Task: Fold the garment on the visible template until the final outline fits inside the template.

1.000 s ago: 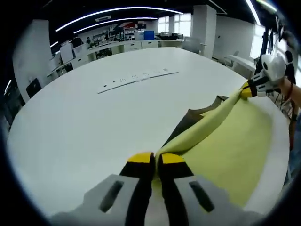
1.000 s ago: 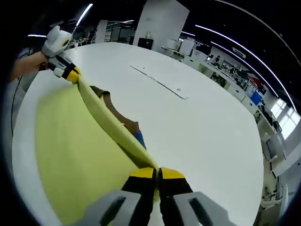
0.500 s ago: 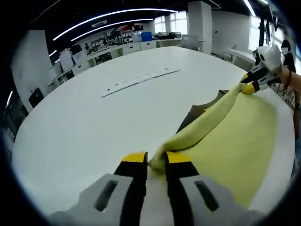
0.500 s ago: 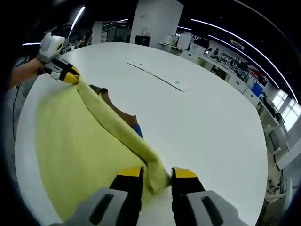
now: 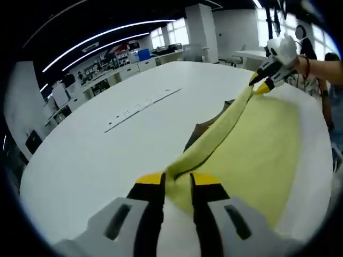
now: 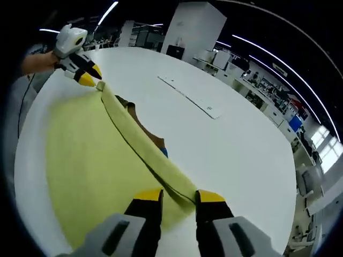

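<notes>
Both tongs, left (image 5: 177, 180) and right (image 6: 179, 196), now parted off the yellow garment (image 5: 257, 150) (folded edge slack)

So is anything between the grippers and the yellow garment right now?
Nothing visible. The garment's folded edge lies between the open jaws of the left gripper and the right gripper, on the white table.

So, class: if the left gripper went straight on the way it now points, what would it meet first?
The left gripper has its jaws open, and the folded edge of the yellow garment lies right between and ahead of them, so it would likely meet that cloth first. Depth is hard to judge.
</notes>
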Action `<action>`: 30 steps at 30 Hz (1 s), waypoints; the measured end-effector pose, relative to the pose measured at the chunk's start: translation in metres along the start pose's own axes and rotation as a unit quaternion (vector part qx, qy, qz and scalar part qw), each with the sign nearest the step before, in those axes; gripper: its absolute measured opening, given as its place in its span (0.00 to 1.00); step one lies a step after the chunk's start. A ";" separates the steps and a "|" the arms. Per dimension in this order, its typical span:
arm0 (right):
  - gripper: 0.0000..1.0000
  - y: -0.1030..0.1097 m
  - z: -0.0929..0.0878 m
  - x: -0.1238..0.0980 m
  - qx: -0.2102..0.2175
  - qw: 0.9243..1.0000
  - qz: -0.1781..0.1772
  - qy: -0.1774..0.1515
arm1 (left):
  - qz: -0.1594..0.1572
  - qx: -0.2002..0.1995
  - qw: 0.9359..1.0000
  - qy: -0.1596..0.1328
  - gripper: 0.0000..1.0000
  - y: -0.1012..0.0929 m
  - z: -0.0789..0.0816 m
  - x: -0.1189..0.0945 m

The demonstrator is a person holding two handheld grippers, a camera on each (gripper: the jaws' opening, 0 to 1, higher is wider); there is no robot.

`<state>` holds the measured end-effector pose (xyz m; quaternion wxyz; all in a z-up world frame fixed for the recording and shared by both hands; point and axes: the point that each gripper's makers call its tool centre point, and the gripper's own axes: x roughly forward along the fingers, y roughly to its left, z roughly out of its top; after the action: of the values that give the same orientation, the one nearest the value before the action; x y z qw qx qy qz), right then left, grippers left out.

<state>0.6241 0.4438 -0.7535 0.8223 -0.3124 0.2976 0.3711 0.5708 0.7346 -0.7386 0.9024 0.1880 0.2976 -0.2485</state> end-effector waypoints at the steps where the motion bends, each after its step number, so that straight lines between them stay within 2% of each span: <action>1: 0.20 0.001 -0.002 0.003 -0.003 1.000 0.002 0.005 | -0.004 0.011 1.000 0.003 0.17 -0.002 -0.001 0.003; 3: 0.20 -0.001 -0.005 0.007 -0.008 1.000 0.001 0.009 | -0.005 0.025 1.000 0.009 0.17 -0.003 -0.003 0.007; 8: 0.18 -0.006 -0.008 0.013 -0.006 1.000 0.001 0.011 | -0.008 0.019 1.000 0.020 0.17 0.002 -0.010 0.020; 17: 0.10 -0.011 -0.007 0.018 0.002 1.000 0.004 0.001 | -0.003 0.007 1.000 0.016 0.16 0.008 -0.010 0.029; 20: 0.02 -0.007 -0.007 0.019 0.000 1.000 0.010 0.002 | -0.001 0.006 1.000 0.015 0.15 0.010 -0.009 0.031; 25: 0.00 -0.008 -0.007 0.020 0.005 1.000 0.007 0.003 | 0.002 0.020 1.000 0.016 0.07 0.009 -0.009 0.035; 30: 0.00 -0.009 -0.008 0.020 0.013 1.000 0.005 0.004 | 0.010 0.029 0.999 0.019 0.04 0.011 -0.006 0.037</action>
<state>0.6397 0.4419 -0.7699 0.8231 -0.3021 0.3073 0.3699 0.5998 0.7342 -0.7645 0.8932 0.2217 0.3050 -0.2449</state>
